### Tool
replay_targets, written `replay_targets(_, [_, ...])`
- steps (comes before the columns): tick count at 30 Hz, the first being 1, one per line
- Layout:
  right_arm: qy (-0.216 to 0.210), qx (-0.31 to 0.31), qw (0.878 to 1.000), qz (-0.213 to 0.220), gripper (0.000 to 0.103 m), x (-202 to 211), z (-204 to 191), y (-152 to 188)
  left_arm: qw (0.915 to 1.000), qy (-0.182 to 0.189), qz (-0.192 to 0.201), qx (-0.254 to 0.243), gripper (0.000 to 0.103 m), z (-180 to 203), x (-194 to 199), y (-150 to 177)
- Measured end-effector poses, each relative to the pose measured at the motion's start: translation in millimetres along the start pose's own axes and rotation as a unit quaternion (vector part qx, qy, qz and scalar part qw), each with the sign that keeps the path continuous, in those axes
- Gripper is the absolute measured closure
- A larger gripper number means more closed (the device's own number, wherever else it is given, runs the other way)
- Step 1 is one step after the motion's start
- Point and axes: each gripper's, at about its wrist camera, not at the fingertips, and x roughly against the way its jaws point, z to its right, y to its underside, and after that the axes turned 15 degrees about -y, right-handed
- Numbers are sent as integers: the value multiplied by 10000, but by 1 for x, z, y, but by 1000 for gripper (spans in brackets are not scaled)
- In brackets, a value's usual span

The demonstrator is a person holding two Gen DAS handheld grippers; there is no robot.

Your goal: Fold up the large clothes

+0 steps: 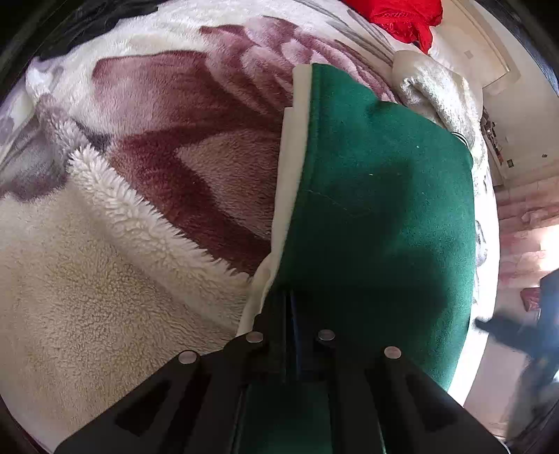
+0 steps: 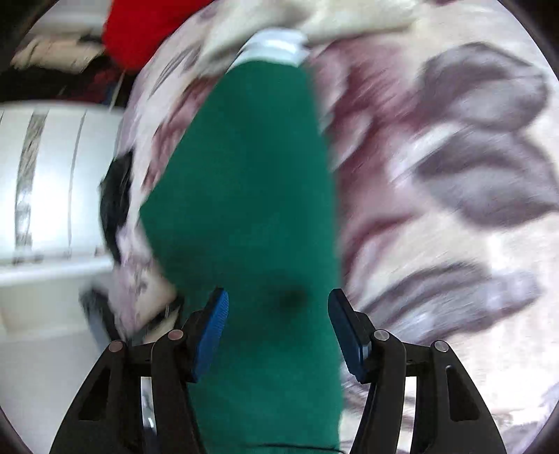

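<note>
A dark green garment [image 1: 380, 195] with a cream lining strip [image 1: 291, 146] along its left edge lies on a floral fleece blanket [image 1: 167, 115]. My left gripper [image 1: 290, 304] is shut on the green garment's near edge, by the cream strip. In the right wrist view the same green garment [image 2: 244, 181] runs away from me as a long strip with a white band [image 2: 276, 47] at its far end. My right gripper [image 2: 277, 310] is open, its blue pads [image 2: 213, 328] on either side of the garment, above it. That view is motion blurred.
A red garment [image 1: 401, 17] lies at the blanket's far end, also in the right wrist view [image 2: 143, 31]. A cream fleece throw [image 1: 440, 94] lies beyond the green garment. A white fluffy blanket underside [image 1: 104, 251] lies left. White furniture [image 2: 52, 181] stands left of the bed.
</note>
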Motion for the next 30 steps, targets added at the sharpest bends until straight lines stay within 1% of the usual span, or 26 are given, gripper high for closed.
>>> replay_targets(1, [77, 272, 9992, -291, 43, -21, -5, 10, 10000, -14, 6, 9, 98, -2, -1, 1])
replay_targets(2, [417, 523, 9963, -534, 44, -43, -7, 18, 10000, -5, 1, -6, 98, -4, -3, 2])
replay_targets(3, [832, 735, 9917, -648, 44, -60, -6, 23, 10000, -19, -9, -20, 98, -4, -4, 2])
replay_targets(4, [1133, 909, 9870, -693, 44, -80, 0, 26, 10000, -42, -14, -1, 98, -4, -7, 0])
replay_targets(6, [1257, 765, 9870, -654, 43, -99, 8, 25, 10000, -6, -7, 62, 98, -6, -7, 1])
replay_targets(8, [1415, 674, 9853, -678, 43, -94, -3, 22, 9999, 77, 9, 117, 98, -6, 3, 1])
replay_targets(9, [1400, 657, 9857, -668, 43, -88, -6, 23, 9998, 155, 25, 146, 98, -7, 12, 3])
replay_targets(10, [1307, 598, 9877, -618, 43, -76, -10, 27, 9993, 332, 34, 182, 98, -10, 24, 7])
replay_targets(12, [896, 270, 9943, -509, 43, -46, -8, 46, 9966, 771, 106, 263, 98, -16, 48, 19])
replay_targets(14, [522, -107, 9974, -477, 42, -18, -1, 76, 9937, 1067, 116, 320, 89, -26, 75, 37])
replay_targets(15, [344, -320, 9978, -472, 40, -4, 3, 97, 9924, 1183, 60, 318, 74, -31, 85, 48])
replay_targets(16, [211, -499, 9973, -488, 36, 6, 7, 116, 9912, 1285, 27, 304, 56, -38, 97, 63])
replay_targets(18, [48, -892, 9944, -563, 35, 22, 17, 166, 9905, 1346, 19, 292, 39, -54, 118, 95])
replay_targets(20, [48, -1250, 9898, -683, 35, 25, 28, 218, 9913, 1295, -97, 208, 39, -64, 128, 126])
replay_targets(23, [187, -1689, 9821, -809, 35, 14, 46, 282, 9954, 777, -561, -23, 39, -81, 112, 179])
replay_targets(24, [215, -1827, 9793, -842, 35, 7, 52, 304, 9949, 554, -835, -76, 39, -88, 100, 200])
replay_targets(25, [241, -1936, 9769, -876, 35, -3, 57, 322, 9934, 460, -1051, -88, 39, -91, 88, 214])
replay_targets(27, [193, -2191, 9709, -943, 35, -25, 70, 359, 9901, 378, -1343, -179, 41, -95, 72, 243])
replay_targets(28, [173, -2312, 9679, -969, 35, -35, 74, 371, 9884, 258, -1464, -300, 41, -95, 63, 259])
replay_targets(29, [127, -2428, 9648, -999, 36, -44, 79, 385, 9886, 164, -1441, -392, 44, -94, 60, 270])
replay_targets(30, [92, -2488, 9633, -1002, 44, -52, 81, 398, 9899, 227, -1331, -423, 68, -92, 61, 276])
